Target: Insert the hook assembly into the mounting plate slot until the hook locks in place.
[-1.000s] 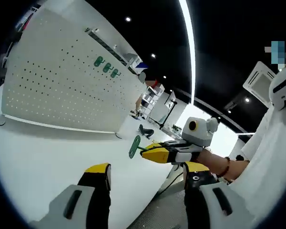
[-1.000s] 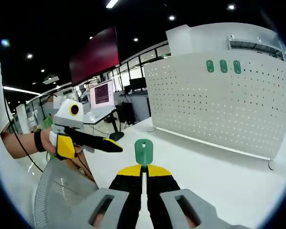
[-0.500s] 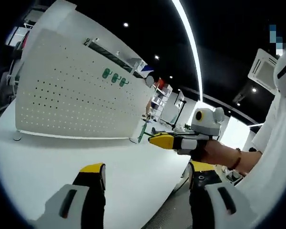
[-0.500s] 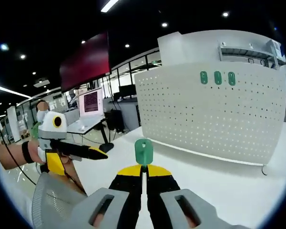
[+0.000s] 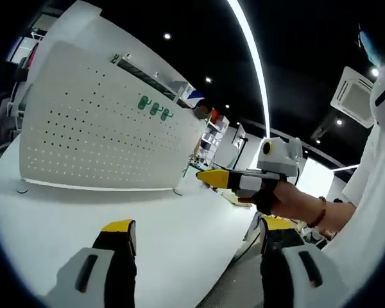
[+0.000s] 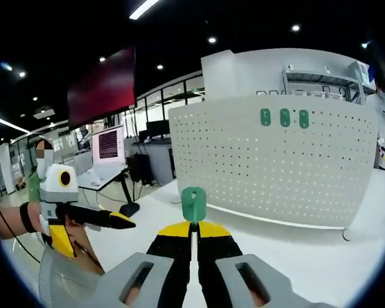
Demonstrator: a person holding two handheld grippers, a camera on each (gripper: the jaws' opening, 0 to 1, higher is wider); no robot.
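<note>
White worktop carrying an upright perforated mounting plate, three green hooks already seated near its top edge. Right tool, jaws pressed together on the stem of a green hook assembly, held above the worktop, well apart from the plate. Left tool, jaws spread wide, holding nothing.

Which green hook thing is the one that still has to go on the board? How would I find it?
Find the big white pegboard standing on the white table. Three green hooks already hang in a row near its top. Yours is the single green hook away from the board, pinched between the right gripper's yellow tips.
</note>
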